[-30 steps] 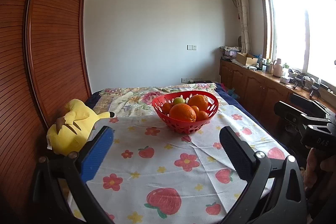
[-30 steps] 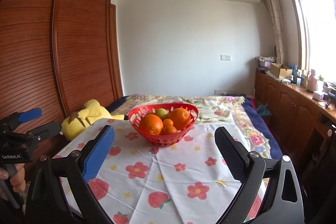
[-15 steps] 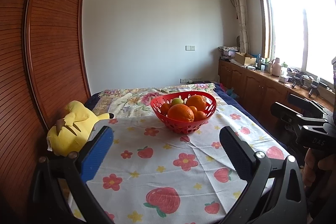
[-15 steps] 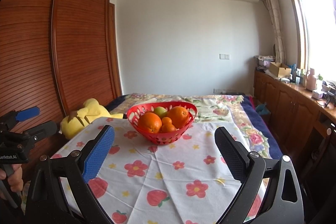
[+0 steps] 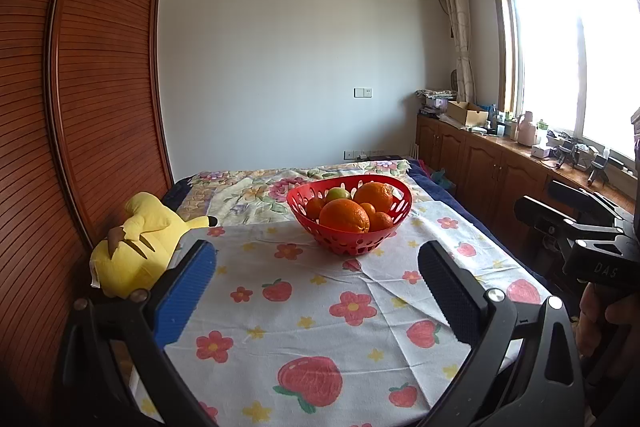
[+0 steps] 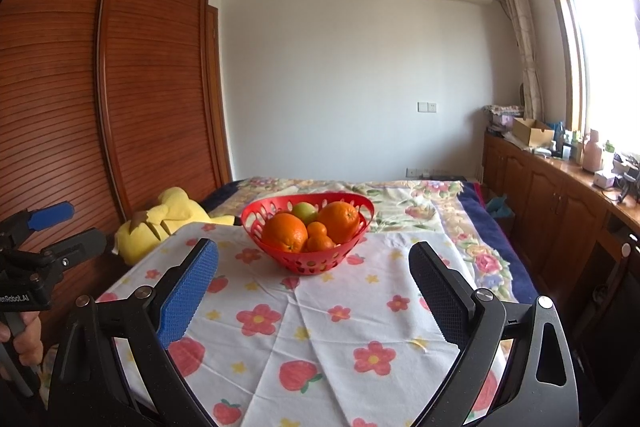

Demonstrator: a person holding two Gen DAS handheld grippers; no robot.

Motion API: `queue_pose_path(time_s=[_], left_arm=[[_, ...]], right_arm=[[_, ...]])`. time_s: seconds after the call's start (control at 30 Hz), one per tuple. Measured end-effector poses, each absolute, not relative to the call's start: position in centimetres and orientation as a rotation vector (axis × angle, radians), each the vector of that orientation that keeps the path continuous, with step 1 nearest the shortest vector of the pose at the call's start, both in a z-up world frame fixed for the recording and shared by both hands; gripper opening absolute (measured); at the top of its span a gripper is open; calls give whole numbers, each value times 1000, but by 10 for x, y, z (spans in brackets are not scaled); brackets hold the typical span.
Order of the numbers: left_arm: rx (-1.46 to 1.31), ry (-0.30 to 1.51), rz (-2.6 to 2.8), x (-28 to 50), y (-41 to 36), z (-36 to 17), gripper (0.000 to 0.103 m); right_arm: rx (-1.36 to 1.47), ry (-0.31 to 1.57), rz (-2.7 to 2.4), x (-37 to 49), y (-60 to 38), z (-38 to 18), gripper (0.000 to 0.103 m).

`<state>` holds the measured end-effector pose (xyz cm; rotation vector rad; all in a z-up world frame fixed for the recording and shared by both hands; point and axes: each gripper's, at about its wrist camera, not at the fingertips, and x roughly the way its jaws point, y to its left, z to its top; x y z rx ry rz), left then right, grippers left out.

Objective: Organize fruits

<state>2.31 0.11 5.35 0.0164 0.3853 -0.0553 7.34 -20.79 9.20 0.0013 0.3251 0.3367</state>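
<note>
A red basket (image 5: 349, 227) holding oranges (image 5: 344, 215) and one green fruit (image 5: 338, 193) sits on a flowered cloth (image 5: 320, 311), ahead of both tongs and well apart from them. The left gripper (image 5: 316, 279) and right gripper (image 6: 314, 277) are spread wide, empty. A yellow plush toy (image 5: 134, 247) lies left of the left tongs.

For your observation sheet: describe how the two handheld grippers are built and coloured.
Both match: left gripper and right gripper have black frames with silver screws, one blue textured pad and one black. White lettering marks their bodies. No sleeves visible.
</note>
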Motion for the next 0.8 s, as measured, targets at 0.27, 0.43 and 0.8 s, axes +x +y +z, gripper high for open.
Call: queue_pose_path(time_s=[0.27,0.43,0.8], left_arm=[[16,386,-52,23,-1,53,102],[15,386,-42,22,-1,53,102],[15,388,-29,20,1,50,102]], right_arm=[[1,326,337,73,-208,92,98],[2,326,335,74,-207,92,98],[3,327,337,73,-208,92,98]])
